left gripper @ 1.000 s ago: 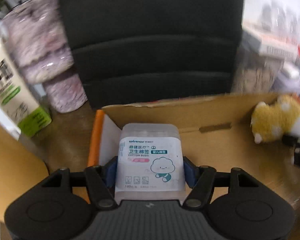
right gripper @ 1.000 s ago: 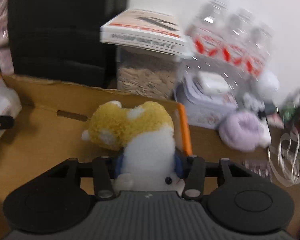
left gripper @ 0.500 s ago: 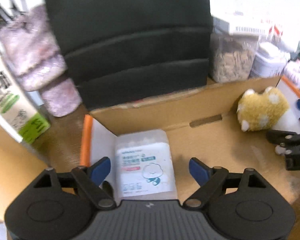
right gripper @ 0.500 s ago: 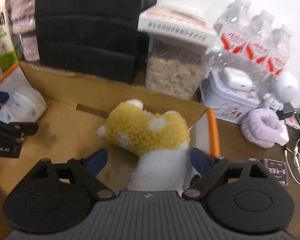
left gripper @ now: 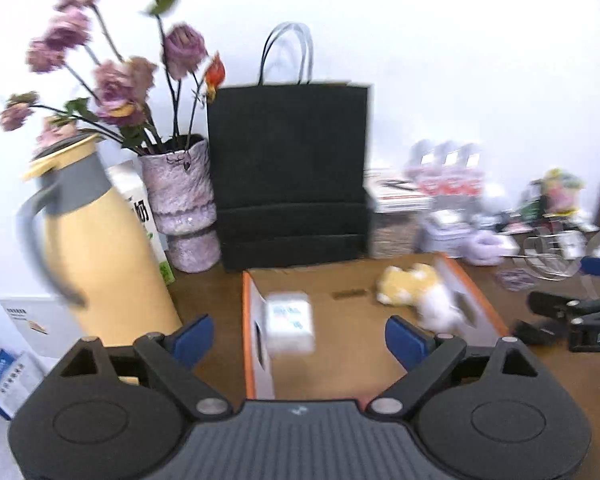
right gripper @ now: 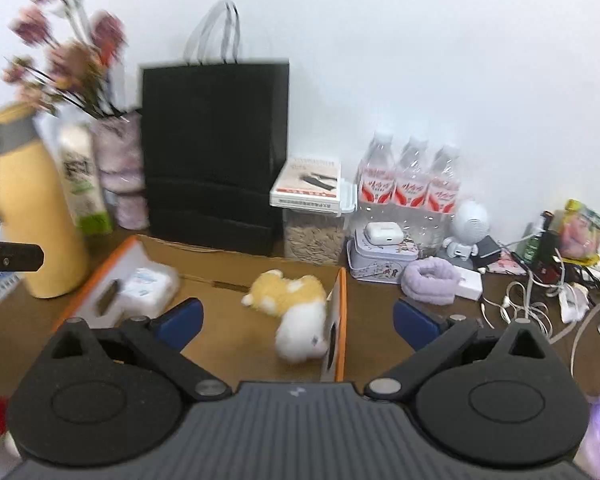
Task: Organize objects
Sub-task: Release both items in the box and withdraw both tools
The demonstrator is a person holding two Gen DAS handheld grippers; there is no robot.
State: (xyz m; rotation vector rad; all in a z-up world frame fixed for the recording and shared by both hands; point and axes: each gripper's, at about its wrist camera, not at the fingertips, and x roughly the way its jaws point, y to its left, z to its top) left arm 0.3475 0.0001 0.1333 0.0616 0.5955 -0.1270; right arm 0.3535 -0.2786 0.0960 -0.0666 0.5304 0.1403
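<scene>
A shallow cardboard box with orange edges lies on the brown table. A white cotton-bud box rests at its left end, also the cotton-bud box in the right wrist view. A yellow and white plush toy lies at the right end, also the plush toy in the left wrist view. My left gripper hangs back above the box, jaws opening, nothing between them. My right gripper is likewise pulled back and up, jaws opening and empty. The right gripper's fingers show at the right edge.
A yellow jug, milk carton, vase of flowers and black paper bag stand behind the box. At right are a seed jar, water bottles, a tin, a purple scrunchie and cables.
Both grippers let go, the left of the cotton-bud box and the right of the plush toy, opened wide, and drew back and up from the cardboard box.
</scene>
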